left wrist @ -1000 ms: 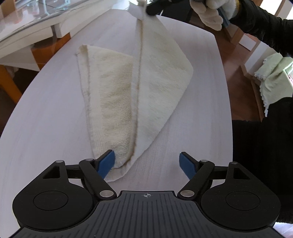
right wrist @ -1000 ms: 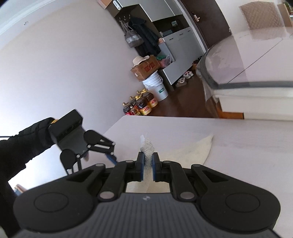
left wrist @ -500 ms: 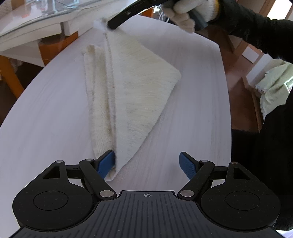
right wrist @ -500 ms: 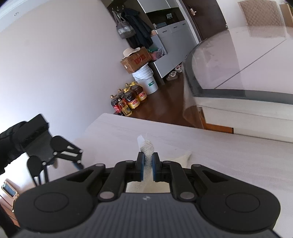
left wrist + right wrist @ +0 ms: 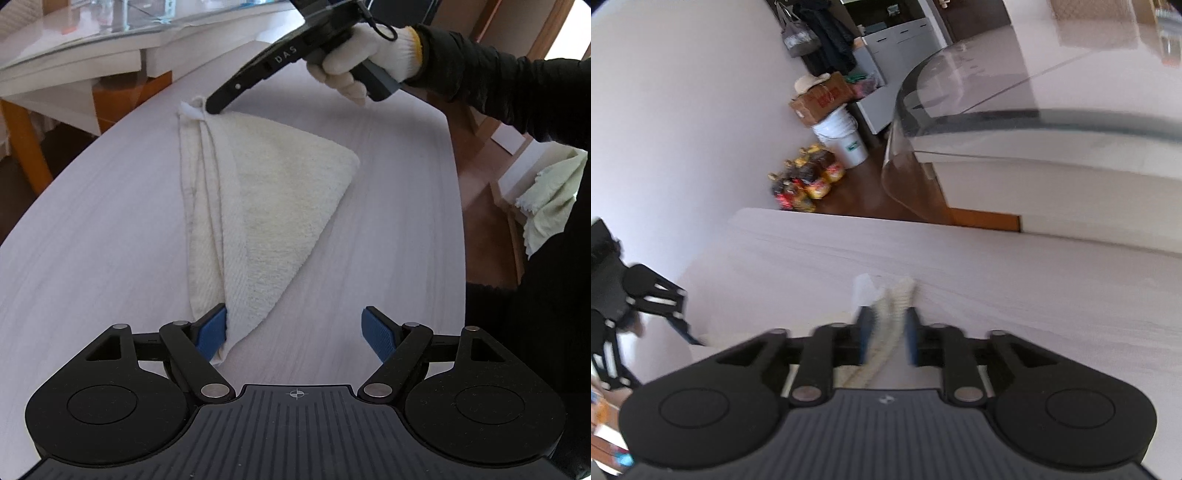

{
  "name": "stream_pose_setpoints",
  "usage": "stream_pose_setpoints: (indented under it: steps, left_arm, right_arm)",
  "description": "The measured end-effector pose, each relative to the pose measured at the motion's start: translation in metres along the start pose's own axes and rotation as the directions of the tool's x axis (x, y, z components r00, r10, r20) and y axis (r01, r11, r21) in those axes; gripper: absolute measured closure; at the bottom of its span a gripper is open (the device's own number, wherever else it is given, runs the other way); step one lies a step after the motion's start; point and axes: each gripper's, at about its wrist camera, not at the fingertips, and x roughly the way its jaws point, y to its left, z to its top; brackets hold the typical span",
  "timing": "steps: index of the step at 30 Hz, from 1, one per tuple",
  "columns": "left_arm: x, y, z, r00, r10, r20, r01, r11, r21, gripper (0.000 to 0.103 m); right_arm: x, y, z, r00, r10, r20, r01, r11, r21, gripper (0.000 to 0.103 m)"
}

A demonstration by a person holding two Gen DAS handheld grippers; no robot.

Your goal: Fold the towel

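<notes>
Between right hand-held gripper (image 5: 888, 341) pads, seemingly: towel (image 5: 266, 206)

Rough terry-cloth towel (image 5: 280, 206) on matt wood-grain table (image 5: 399, 236).

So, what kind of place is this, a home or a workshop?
Most likely a home. A glass-topped table stands beside the white table with the towel, and coats hang near bottles on the floor.

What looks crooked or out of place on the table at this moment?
The towel lies folded into a lopsided triangle, its layered edges on the left fanned out rather than lined up. Nothing looks spilled or damaged on the table.
</notes>
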Motion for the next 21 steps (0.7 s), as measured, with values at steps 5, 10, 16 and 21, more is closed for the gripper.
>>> stream_pose_setpoints:
  steps: [5, 10, 16, 21]
  left_arm:
    - [-0.005, 0.0, -0.003, 0.996, 0.063, 0.064, -0.06, 0.997, -0.039, 0.023]
    - [-0.024, -0.006, -0.006, 0.973, 0.162, 0.164, -0.139, 0.98, -0.142, 0.021]
    - [-0.024, -0.03, -0.006, 0.908, 0.397, 0.134, -0.338, 0.883, -0.326, 0.02]
    - [-0.017, -0.039, -0.009, 0.859, 0.494, 0.131, -0.396, 0.806, -0.44, 0.02]
  right_arm:
    - [-0.014, 0.017, 0.0, 0.997, -0.068, 0.041, 0.071, 0.995, -0.074, 0.076]
    - [-0.038, 0.043, -0.001, 0.991, -0.092, 0.1, 0.108, 0.98, -0.166, 0.076]
    - [-0.019, 0.085, -0.004, 0.996, -0.091, 0.001, 0.082, 0.901, -0.426, 0.083]
    - [-0.003, 0.093, -0.016, 0.99, -0.141, -0.033, 0.103, 0.847, -0.521, 0.083]
